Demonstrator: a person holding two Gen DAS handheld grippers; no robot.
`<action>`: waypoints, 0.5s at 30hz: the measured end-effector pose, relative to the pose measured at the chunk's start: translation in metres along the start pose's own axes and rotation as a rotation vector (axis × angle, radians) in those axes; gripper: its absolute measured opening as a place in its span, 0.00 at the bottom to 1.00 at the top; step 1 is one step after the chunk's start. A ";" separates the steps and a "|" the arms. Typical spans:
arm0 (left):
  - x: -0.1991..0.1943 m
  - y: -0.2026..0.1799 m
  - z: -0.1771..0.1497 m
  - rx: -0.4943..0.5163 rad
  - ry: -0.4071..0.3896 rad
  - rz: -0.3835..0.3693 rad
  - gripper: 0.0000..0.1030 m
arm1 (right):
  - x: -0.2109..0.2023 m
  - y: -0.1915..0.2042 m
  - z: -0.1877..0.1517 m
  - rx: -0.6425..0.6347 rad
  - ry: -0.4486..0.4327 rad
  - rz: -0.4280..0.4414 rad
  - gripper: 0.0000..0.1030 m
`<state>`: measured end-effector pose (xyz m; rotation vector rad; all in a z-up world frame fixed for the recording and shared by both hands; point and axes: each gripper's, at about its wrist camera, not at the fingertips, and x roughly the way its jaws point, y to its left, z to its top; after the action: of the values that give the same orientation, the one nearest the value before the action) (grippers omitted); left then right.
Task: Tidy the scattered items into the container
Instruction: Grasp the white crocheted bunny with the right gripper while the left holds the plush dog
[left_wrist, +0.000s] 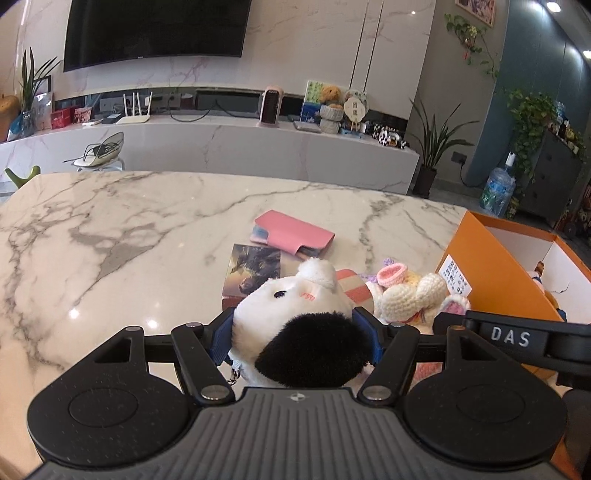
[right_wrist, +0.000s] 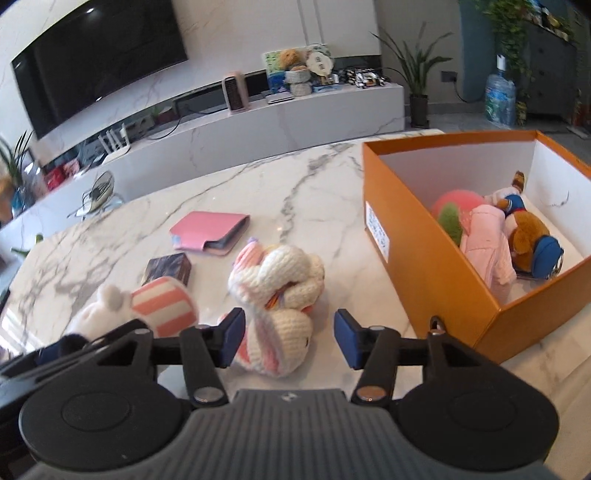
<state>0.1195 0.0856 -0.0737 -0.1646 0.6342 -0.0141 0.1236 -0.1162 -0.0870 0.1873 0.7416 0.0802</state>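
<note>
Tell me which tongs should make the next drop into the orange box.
Left. The left tongs are shut on the black-and-white plush toy, with the orange cardboard box just to their right. The right tongs are open and empty over the cream crocheted doll.

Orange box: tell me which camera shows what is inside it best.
The right wrist view. It looks down into the orange box, showing its white interior with a pink jacket and brown plush toy inside. The left wrist view shows only the box's outer wall and a sliver of the interior at the frame edge.
</note>
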 end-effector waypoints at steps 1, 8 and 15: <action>0.000 0.000 0.000 -0.003 -0.007 -0.002 0.76 | 0.003 -0.001 0.001 0.012 0.004 0.003 0.57; 0.012 0.004 0.000 -0.021 -0.022 -0.010 0.76 | 0.023 -0.003 0.002 0.032 0.021 0.029 0.60; 0.027 0.005 -0.004 -0.008 -0.002 -0.002 0.76 | 0.046 0.002 -0.003 0.006 0.056 0.015 0.58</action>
<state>0.1392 0.0883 -0.0934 -0.1727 0.6320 -0.0129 0.1554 -0.1076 -0.1189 0.1974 0.7968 0.0975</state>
